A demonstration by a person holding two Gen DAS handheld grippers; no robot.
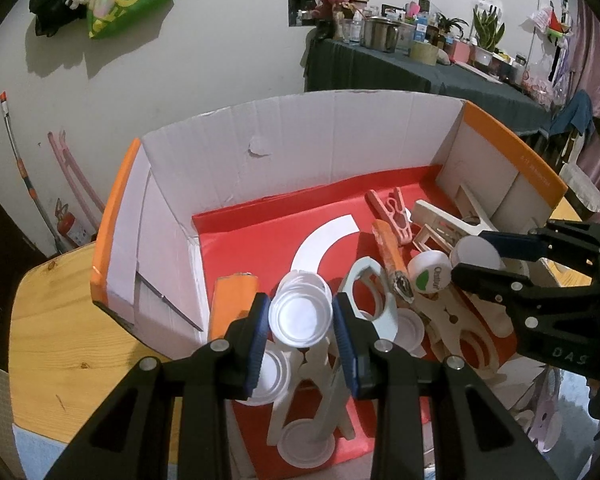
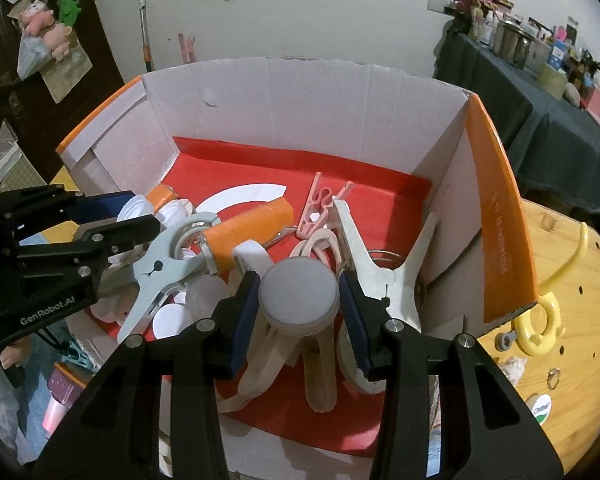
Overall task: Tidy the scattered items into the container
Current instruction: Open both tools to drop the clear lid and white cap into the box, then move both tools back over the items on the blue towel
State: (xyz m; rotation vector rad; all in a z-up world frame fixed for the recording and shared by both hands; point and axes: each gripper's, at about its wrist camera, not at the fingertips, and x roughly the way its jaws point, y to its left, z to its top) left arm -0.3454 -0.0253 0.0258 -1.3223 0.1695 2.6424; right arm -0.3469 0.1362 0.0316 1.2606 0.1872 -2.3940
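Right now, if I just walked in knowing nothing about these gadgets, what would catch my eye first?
Probably the two black grippers hovering over an open cardboard box with a red floor. The left gripper has its jaws shut on a clear plastic cup, and the right gripper clamps a round white lid. Beneath them the box is a jumble of big clothes pegs and an orange tube.

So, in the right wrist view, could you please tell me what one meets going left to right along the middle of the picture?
Left gripper → blue-grey clip → round cap held in the right gripper → white clip → box's orange wall → yellow hook.
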